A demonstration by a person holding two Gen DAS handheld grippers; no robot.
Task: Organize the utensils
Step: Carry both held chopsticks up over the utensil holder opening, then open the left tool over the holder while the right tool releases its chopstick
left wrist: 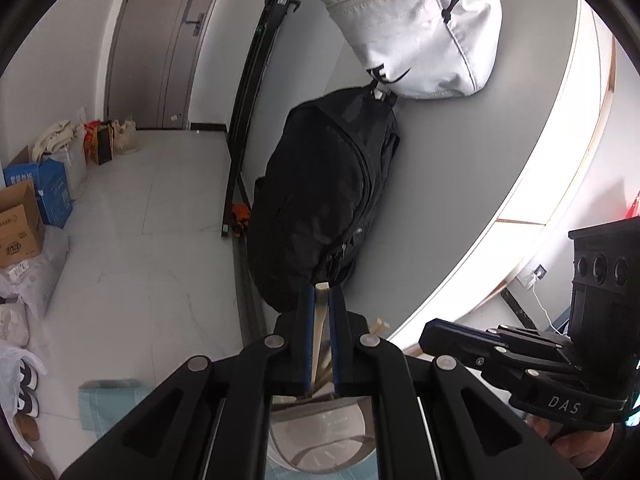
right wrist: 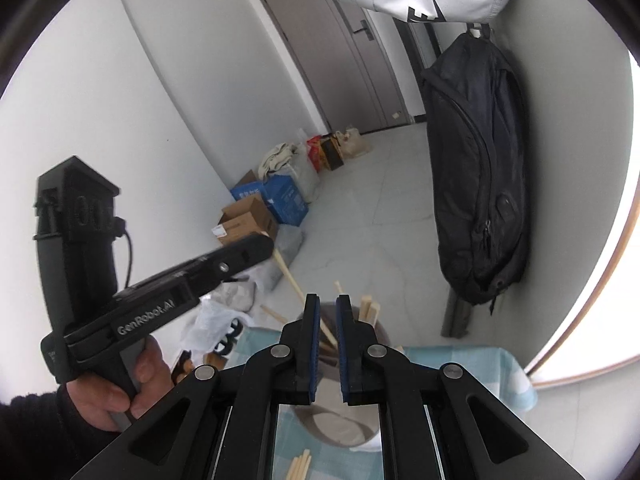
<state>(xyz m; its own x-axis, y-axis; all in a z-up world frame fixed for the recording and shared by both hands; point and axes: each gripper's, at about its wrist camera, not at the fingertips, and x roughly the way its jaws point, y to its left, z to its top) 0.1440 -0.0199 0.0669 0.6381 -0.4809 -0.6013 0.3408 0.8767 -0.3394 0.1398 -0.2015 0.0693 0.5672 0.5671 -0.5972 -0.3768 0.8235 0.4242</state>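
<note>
In the left wrist view my left gripper (left wrist: 322,300) is shut on a pale wooden chopstick (left wrist: 320,332), which runs down between the blue pads toward a round grey holder (left wrist: 320,432) below. From the right wrist view the left gripper (right wrist: 266,245) is at the left with that chopstick (right wrist: 288,276) sticking out of it. My right gripper (right wrist: 328,308) hangs over the holder (right wrist: 340,424), its pads a narrow gap apart and pressing on nothing. Several chopsticks (right wrist: 370,308) stand in the holder. A few loose chopsticks (right wrist: 300,468) lie on the cloth. The right gripper (left wrist: 430,334) also shows at the lower right.
The table wears a light blue checked cloth (right wrist: 480,364). A black backpack (right wrist: 476,184) and a white bag (left wrist: 420,32) hang on the wall beyond. Cardboard boxes (right wrist: 248,216), a blue box (right wrist: 286,200) and bags sit on the floor by a grey door (right wrist: 352,48).
</note>
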